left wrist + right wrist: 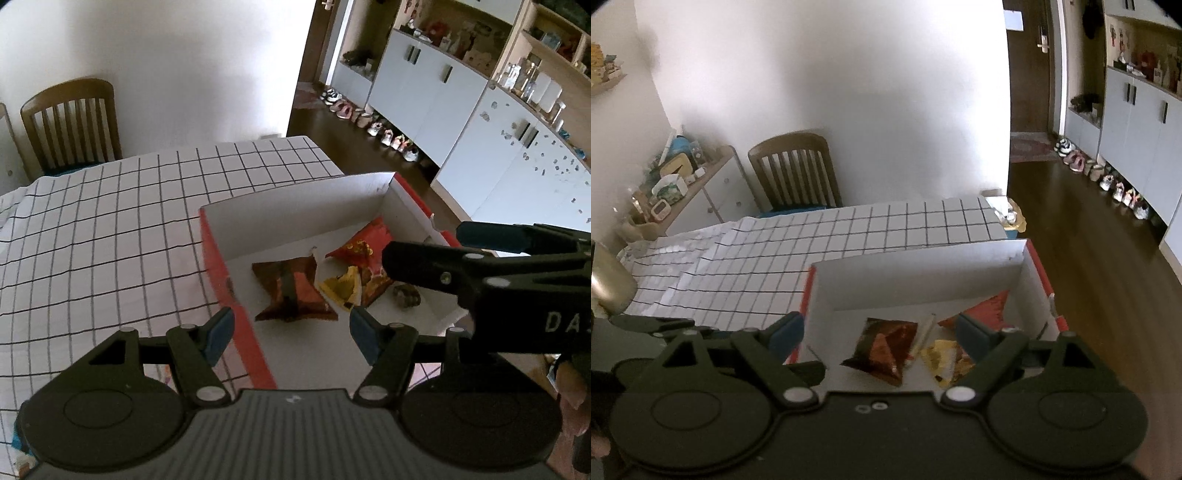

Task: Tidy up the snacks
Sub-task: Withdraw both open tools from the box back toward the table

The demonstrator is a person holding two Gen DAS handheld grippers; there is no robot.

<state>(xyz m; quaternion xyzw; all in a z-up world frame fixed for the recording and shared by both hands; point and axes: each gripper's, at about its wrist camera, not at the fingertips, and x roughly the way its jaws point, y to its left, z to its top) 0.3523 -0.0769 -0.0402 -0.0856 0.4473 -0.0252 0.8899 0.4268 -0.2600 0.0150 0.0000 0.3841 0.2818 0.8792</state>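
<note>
Red card outside and white inside, the box [402, 206] sits at the near right corner of the surface [110, 221], which wears a white cloth ruled in black squares. All the snacks lie on the box floor: a dark brown-and-orange packet [291, 291] near the middle, a yellow packet [341, 290] just beside it on its right and touching it, a red packet [364, 245] behind the yellow one towards the far right corner, and a small brownish item [406, 295] by the right wall, too blurred to name. The left hand-held gripper [291, 332] hangs above the box's near left edge with its jaws apart and nothing between them. The right hand-held gripper [882, 336] hangs above the box's near side, jaws spread wide and empty; in the left wrist view it reaches in from the right over the box's right wall. A wooden chair [796, 171] stands beyond the box at the far side of the surface, against the white wall.
</note>
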